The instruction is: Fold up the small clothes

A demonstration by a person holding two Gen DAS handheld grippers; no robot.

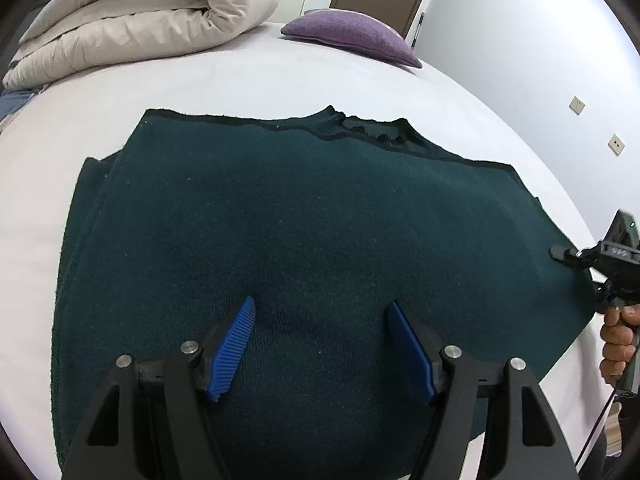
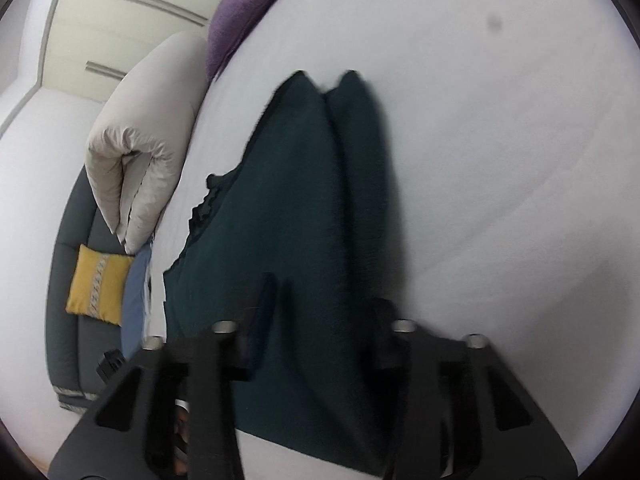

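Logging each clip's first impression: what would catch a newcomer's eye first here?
The dark green sweater spread flat across the white bed dominates both views. Above it the left gripper hangs with its blue pads wide apart, and the right gripper reaches in at the sweater's right edge. Behind lie a rolled beige duvet at the far left and a purple cushion beside it.

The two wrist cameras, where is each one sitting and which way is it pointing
Left wrist: above the near half of the dark green sweater, facing the purple pillow; shows the open left gripper, plus the right gripper and hand.
Right wrist: at the sweater's side edge, looking along it, blurred; shows the open right gripper.
Shared: sweater, white bed, beige duvet, pillow.
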